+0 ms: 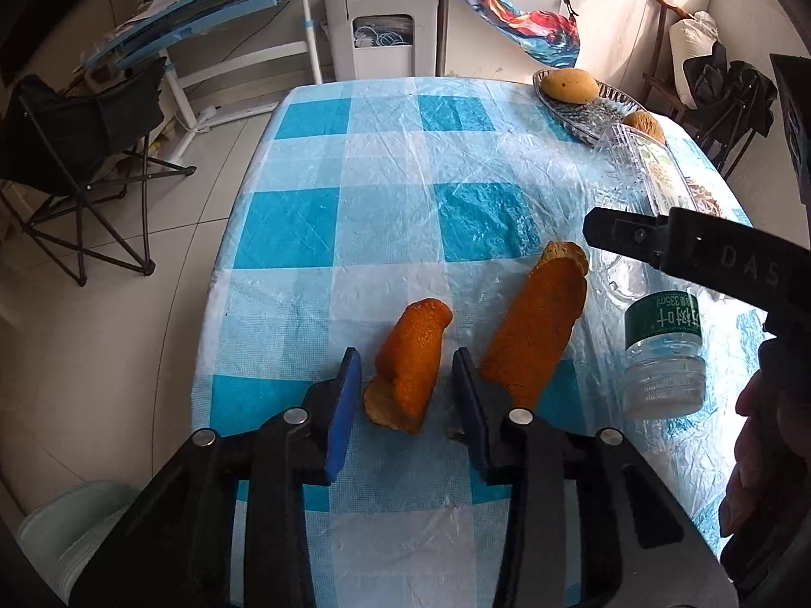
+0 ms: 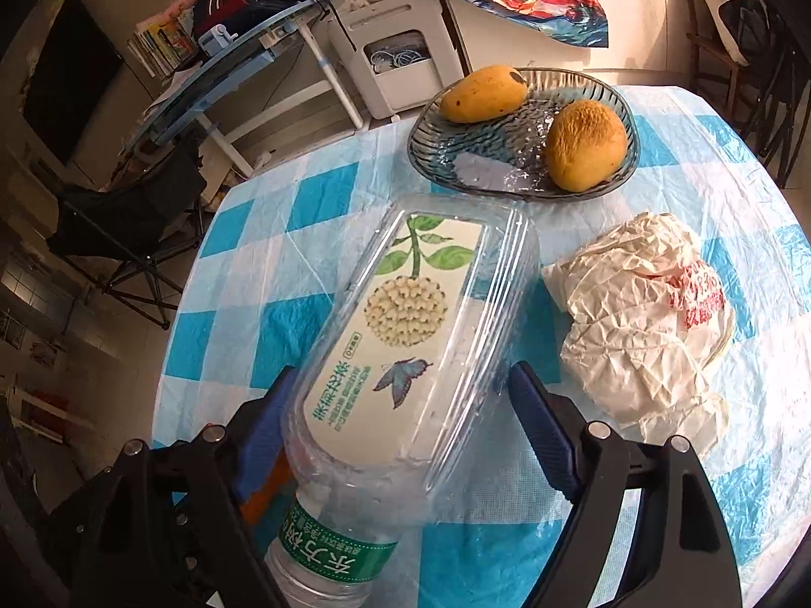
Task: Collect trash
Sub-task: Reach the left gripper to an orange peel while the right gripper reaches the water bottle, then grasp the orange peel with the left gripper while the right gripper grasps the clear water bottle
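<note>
Straddling one mango peel [image 1: 408, 367], the left gripper [image 1: 405, 395] has its jaws narrowed around it, blue pads not visibly touching; nothing held. A second, longer peel [image 1: 537, 324] lies just right of its right finger. Both are curled, orange, grainy. The right gripper [image 2: 400, 430] stands wide, flanking a clear ribbed plastic clamshell box [image 2: 420, 324], no contact seen. A plastic bottle [image 2: 329, 557] lies below it; crumpled paper [image 2: 643, 324] sits to its right.
</note>
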Motion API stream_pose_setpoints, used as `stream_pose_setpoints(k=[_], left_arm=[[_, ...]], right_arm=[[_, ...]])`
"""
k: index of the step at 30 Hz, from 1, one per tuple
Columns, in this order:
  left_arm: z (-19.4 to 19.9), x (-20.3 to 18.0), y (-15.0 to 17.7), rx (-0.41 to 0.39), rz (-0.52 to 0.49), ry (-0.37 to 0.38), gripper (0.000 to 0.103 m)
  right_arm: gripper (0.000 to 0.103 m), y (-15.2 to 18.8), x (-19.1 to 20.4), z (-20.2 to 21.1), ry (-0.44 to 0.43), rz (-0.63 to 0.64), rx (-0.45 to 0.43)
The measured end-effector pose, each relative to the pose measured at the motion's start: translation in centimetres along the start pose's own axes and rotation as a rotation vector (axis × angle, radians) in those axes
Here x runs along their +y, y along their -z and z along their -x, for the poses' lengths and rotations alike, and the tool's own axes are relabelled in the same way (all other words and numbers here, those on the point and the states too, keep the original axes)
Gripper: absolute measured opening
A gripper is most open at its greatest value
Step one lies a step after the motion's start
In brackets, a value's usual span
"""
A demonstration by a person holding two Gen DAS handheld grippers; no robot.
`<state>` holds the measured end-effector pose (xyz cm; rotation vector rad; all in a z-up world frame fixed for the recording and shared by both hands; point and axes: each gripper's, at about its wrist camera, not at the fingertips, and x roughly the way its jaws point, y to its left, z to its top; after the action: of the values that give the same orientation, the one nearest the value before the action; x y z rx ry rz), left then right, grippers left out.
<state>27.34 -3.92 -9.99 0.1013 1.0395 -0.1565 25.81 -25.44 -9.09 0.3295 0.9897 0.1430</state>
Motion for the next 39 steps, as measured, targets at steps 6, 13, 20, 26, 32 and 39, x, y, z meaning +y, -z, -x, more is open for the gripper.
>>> stream_pose_setpoints(k=[6, 13, 20, 26, 32, 39], left_arm=[[1.4, 1.0, 1.5, 0.018, 0.074, 0.101, 0.022], [5.9, 1.7, 4.7, -0.049, 0.141, 0.107, 0.022], [9.9, 0.8, 8.1, -0.138, 0.159, 0.062, 0.022], [12.7, -0.1, 10.4, -0.201, 0.153, 0.039, 0.022], [14.2, -0.7, 11.9, -0.228, 0.148, 0.033, 0.022], [15.1, -1.2, 13.5, -0.239, 0.149, 0.044, 0.022]], right_arm=[[0.058, 3.3, -2.6, 3.7, -0.082, 0.019, 0.014], [0.058, 8.9, -5.4, 8.4, -0.144, 0.015, -0.001], [0.058, 12.0, -6.5, 10.9, -0.259, -0.075, -0.034], [0.058, 13.2, -5.5, 11.7, -0.328, -0.080, -0.050], [0.058, 14.0, -5.2, 11.7, -0.354, -0.084, -0.049], [0.058, 15.5, -4.6, 12.7, -0.399, -0.058, -0.062]])
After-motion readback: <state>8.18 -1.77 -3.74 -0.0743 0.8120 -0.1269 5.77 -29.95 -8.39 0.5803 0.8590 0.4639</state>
